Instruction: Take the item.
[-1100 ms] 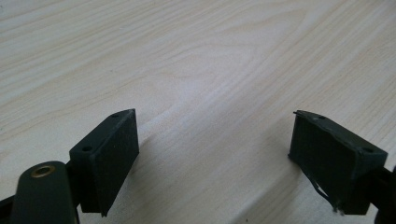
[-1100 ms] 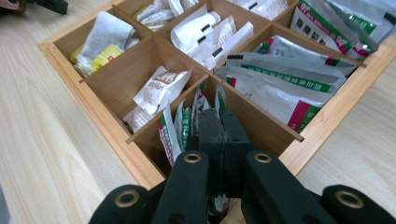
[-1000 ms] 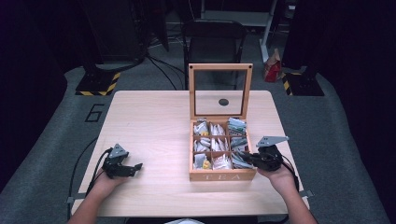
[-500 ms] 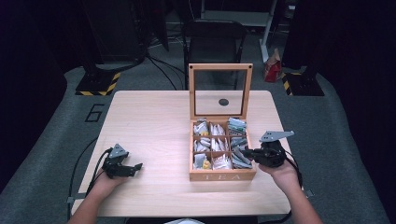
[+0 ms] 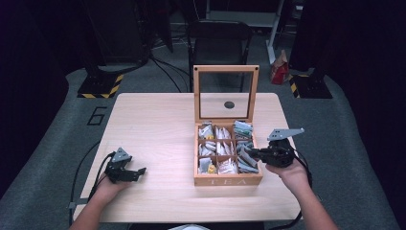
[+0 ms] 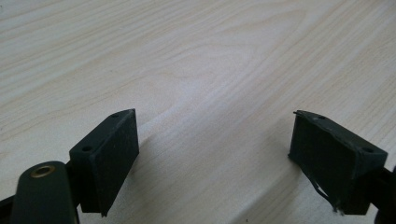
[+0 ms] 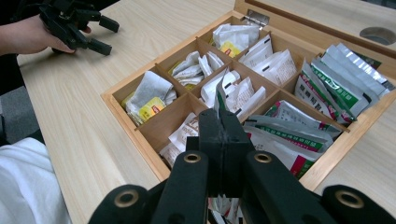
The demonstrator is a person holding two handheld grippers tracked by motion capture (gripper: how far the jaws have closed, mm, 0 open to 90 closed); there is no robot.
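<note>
the right gripper [image 7: 219, 135], jaws pressed together, hung over the tea box [image 5: 228, 181]; left gripper [image 5: 125, 170] jaws were spread. the sachets [image 7: 322, 88] looked light and crinkly, best pinched at a top edge.

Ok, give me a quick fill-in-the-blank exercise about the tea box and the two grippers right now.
1. The wooden tea box has its glass lid standing ____.
2. The left gripper has its jaws ____ over bare table.
3. The right gripper has its jaws ____ above the box.
4. The box is split into ____ compartments.

Missing words: open; open; shut; nine

Front-row sachets [image 7: 280, 149] partly hidden behind the closed right tongs [image 7: 223, 140].
</note>
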